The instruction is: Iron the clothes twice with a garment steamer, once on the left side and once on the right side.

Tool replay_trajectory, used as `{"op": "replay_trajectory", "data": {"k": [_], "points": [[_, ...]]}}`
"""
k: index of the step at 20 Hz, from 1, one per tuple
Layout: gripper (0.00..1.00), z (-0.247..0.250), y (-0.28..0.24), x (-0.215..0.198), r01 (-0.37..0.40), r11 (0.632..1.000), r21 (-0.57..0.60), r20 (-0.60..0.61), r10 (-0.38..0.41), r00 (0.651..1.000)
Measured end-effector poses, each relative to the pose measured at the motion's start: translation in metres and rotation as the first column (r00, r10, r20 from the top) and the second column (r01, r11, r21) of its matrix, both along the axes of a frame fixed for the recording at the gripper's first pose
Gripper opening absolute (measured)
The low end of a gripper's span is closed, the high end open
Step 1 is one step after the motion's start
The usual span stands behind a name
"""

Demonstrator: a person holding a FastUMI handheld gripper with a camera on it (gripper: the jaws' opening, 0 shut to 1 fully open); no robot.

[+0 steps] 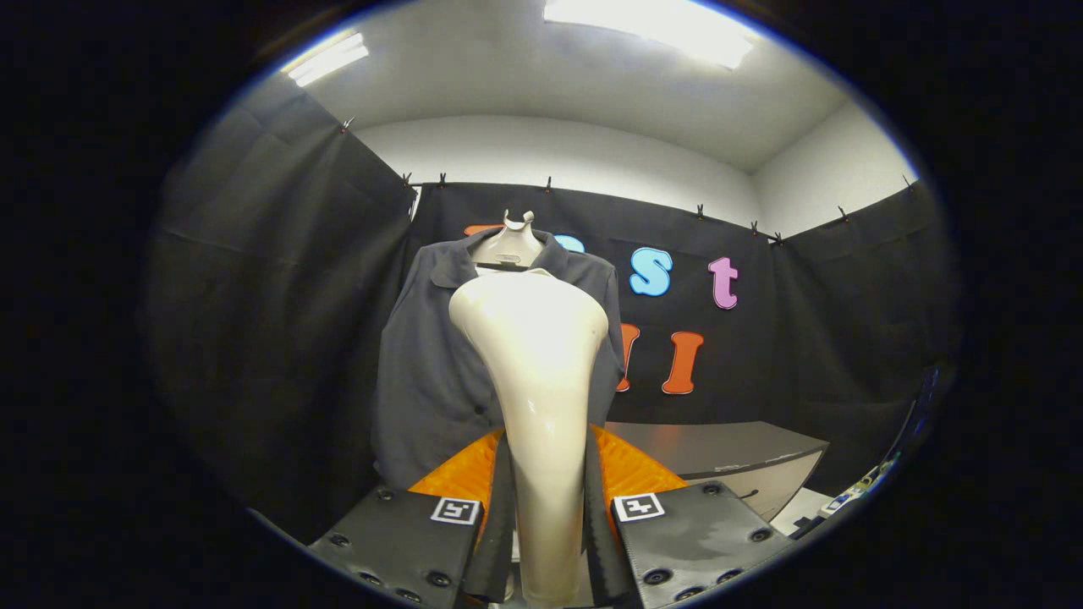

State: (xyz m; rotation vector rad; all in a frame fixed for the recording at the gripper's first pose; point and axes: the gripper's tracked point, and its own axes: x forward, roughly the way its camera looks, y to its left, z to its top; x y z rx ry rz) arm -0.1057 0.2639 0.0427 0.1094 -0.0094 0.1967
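A cream-white garment steamer (pixel 541 381) stands upright between my fingers, and my gripper (pixel 548 495) is shut on its handle. The steamer's wide head rises in front of a dark grey shirt (pixel 423 372) that hangs on a pale mannequin neck and hanger (pixel 508 241) against the booth's black cloth wall. The head covers the middle and right part of the shirt's front; the left half and the collar show beside it. How far the head is from the cloth cannot be told.
A grey table or cabinet top (pixel 728 452) lies beyond the fingers to the right, below the shirt's level. Black cloth walls close in the left, back and right. Small items (pixel 863 491) lie at the far right edge.
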Motion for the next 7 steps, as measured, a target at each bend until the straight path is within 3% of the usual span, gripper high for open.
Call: {"op": "replay_trajectory", "data": {"k": [7], "points": [[0.44, 0.0014, 0.0029, -0.0037, 0.000, 1.000, -0.003, 0.001, 0.000, 1.000]]}}
